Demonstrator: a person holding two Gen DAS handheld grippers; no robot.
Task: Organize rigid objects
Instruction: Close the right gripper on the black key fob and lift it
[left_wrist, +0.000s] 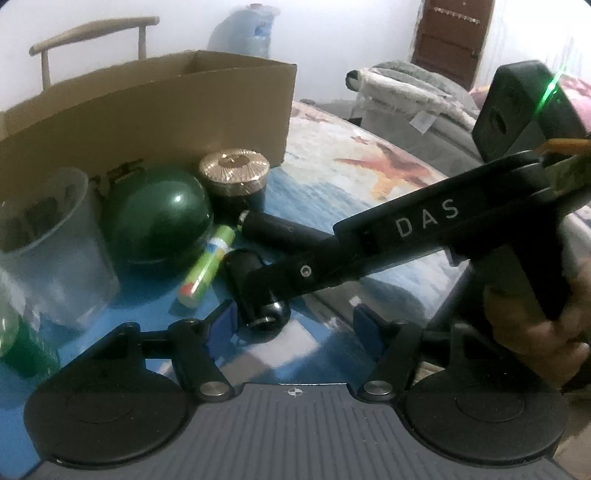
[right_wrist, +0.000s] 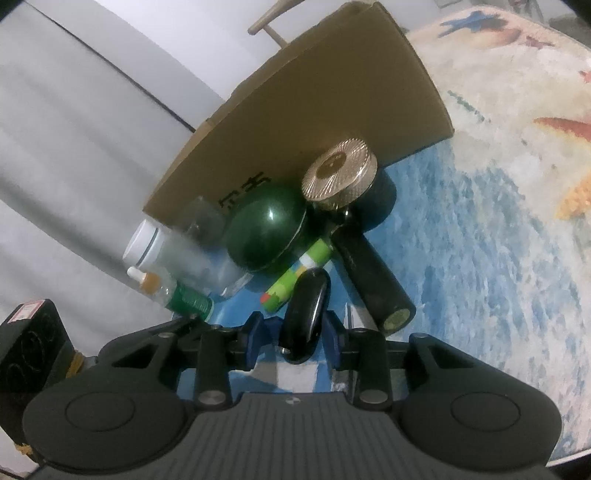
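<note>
Right wrist view — right gripper (right_wrist: 293, 332) jaws clamp black oval case (right_wrist: 306, 314); left gripper (left_wrist: 291, 317) jaws released.

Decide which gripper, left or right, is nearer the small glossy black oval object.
Right. The right gripper has the black oval object between its blue pads. The left gripper stands open just short of it, jaws empty, with the right gripper's arm crossing ahead.

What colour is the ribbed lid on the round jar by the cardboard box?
Gold, on a ribbed round jar lid; clearest in the right wrist view.
</note>
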